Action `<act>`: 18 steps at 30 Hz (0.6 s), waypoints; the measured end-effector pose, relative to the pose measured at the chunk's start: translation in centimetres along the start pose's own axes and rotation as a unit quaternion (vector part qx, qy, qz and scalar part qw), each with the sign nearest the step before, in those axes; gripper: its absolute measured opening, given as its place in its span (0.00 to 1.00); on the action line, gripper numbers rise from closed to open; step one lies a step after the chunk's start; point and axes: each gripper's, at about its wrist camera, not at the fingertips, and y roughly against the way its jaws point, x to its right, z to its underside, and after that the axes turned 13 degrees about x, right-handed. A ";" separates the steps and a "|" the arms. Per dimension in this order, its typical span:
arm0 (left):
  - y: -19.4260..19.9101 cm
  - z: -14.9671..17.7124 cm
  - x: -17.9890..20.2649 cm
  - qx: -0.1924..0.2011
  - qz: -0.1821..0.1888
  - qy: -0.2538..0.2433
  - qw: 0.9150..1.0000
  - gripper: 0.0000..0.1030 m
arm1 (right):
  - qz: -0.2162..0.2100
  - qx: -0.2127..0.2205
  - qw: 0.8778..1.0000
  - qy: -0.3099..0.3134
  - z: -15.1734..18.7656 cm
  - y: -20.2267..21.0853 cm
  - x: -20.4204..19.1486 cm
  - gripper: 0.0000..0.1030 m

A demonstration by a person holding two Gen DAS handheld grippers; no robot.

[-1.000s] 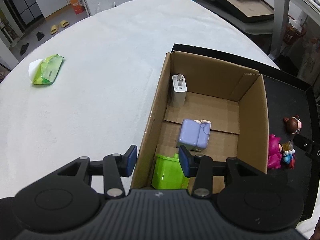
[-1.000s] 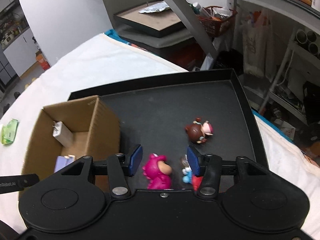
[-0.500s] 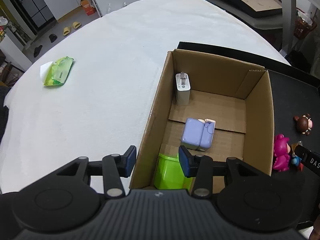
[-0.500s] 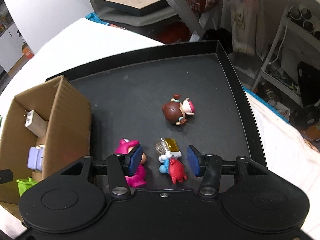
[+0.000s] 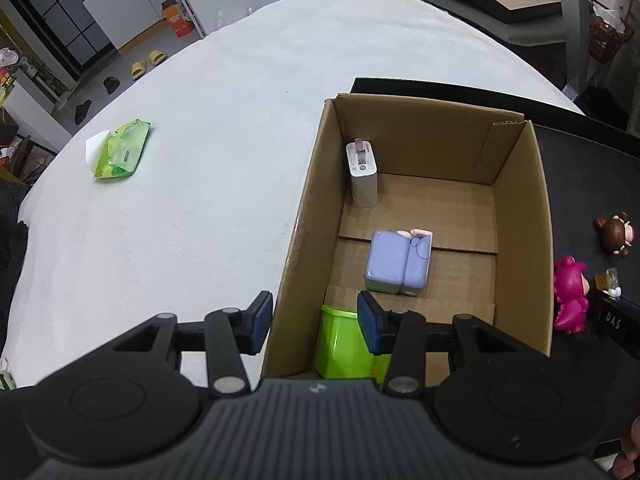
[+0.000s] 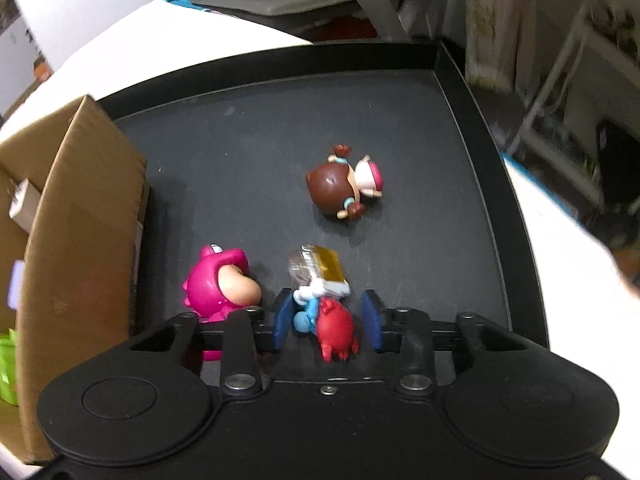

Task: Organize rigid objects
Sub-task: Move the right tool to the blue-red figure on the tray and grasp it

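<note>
My right gripper (image 6: 326, 322) sits low over the black tray (image 6: 472, 92), and the small red-and-blue figure (image 6: 326, 320) lies between its blue pads (image 6: 282, 320); the jaws are closing, the left pad about at the figure's blue side, while a sliver of tray shows between the red body and the right pad, so I cannot call it a firm clamp. The figure lies on its side with its long axis running away from me up the tray, red feet toward the gripper body and a clear-and-gold block at its far end. Just left of it stands the pink figure (image 6: 220, 284), close to the cardboard box (image 6: 88, 216); the brown-haired figure (image 6: 344, 186) lies farther up the tray on its side, its head toward the box. My left gripper (image 5: 316, 322) hangs with its pads apart and nothing clamped, straddling the box's near left wall. Inside the box I see a white charger (image 5: 363, 176) standing upright with its prongs up, a lavender block (image 5: 398, 262) and a green container (image 5: 344, 344). A green packet (image 5: 122, 148) lies on the white tabletop (image 5: 200, 160). The only writing I can read is "DAS" on the black finger of the right gripper at the edge of the left view.
</note>
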 end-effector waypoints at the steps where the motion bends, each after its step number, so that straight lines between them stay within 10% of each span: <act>1: 0.0 0.0 0.0 0.000 0.001 0.000 1.000 0.43 | -0.002 0.001 1.000 -0.008 0.0 0.1 0.1 0.29; 18: 0.1 -0.1 -0.9 0.004 0.024 0.005 1.000 0.43 | -0.020 0.042 0.999 -0.020 -0.9 2.6 0.4 0.28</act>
